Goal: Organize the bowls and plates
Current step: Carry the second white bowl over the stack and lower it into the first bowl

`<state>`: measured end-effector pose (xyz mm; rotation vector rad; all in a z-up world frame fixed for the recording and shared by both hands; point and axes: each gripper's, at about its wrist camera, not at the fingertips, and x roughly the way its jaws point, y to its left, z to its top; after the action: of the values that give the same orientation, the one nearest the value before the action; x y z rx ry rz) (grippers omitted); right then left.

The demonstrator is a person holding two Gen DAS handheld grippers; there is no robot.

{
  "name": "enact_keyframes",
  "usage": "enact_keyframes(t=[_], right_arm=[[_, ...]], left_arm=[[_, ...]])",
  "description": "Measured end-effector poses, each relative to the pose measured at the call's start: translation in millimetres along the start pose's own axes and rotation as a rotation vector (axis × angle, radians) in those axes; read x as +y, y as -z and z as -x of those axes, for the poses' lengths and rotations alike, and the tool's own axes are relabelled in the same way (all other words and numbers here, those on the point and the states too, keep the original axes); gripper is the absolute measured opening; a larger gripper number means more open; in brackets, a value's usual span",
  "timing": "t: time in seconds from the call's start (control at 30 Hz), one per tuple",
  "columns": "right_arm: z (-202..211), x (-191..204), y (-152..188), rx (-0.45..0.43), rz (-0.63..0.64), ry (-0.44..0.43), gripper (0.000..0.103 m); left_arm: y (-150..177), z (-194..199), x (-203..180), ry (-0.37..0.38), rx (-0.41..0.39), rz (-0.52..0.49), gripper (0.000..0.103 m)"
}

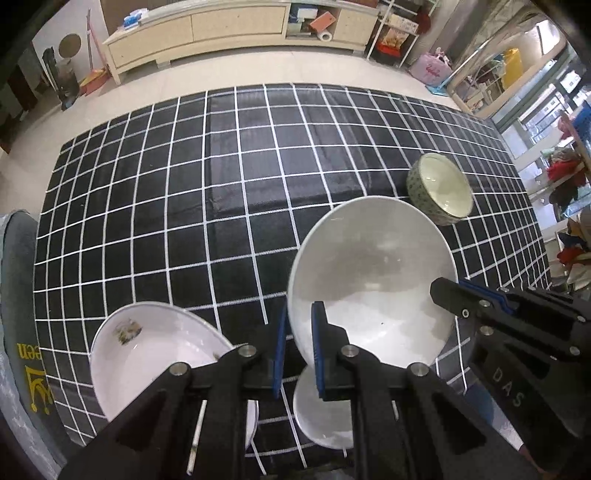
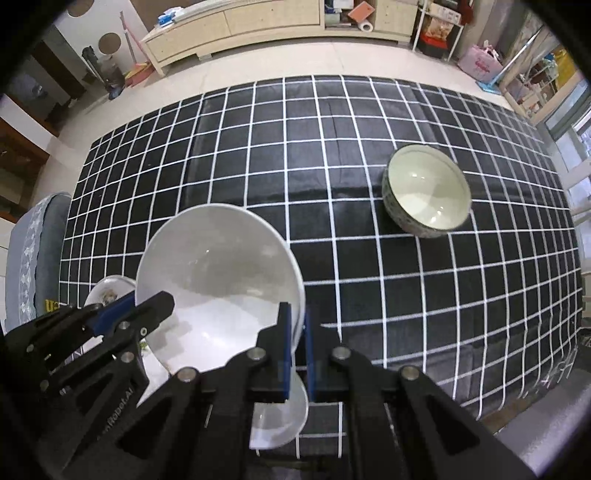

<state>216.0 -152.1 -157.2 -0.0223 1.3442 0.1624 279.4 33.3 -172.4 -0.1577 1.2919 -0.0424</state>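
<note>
A large white bowl is held above the table by both grippers. My left gripper is shut on its left rim. My right gripper is shut on its right rim; the bowl also shows in the right wrist view. The right gripper shows at the bowl's right rim in the left wrist view. Below the bowl lies a smaller white bowl. A white plate with a dark motif lies at the near left. A green patterned bowl stands upright at the right, also in the right wrist view.
The table wears a black cloth with a white grid. A grey cushioned chair stands at the table's left edge. A long beige cabinet and shelves with clutter stand across the floor beyond the far edge.
</note>
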Motion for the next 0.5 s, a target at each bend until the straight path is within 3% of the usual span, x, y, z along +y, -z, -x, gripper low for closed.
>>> enact_keyframes(t=[0.27, 0.5], right_arm=[[9, 1, 30, -0.008, 0.013, 0.008, 0.010], [-1, 1, 61, 0.029, 0.019, 0.017, 0.010]], left_arm=[[31, 18, 0, 0.005, -0.007, 0.007, 0.010], [63, 8, 0, 0.009, 0.044, 0.010, 0.010]])
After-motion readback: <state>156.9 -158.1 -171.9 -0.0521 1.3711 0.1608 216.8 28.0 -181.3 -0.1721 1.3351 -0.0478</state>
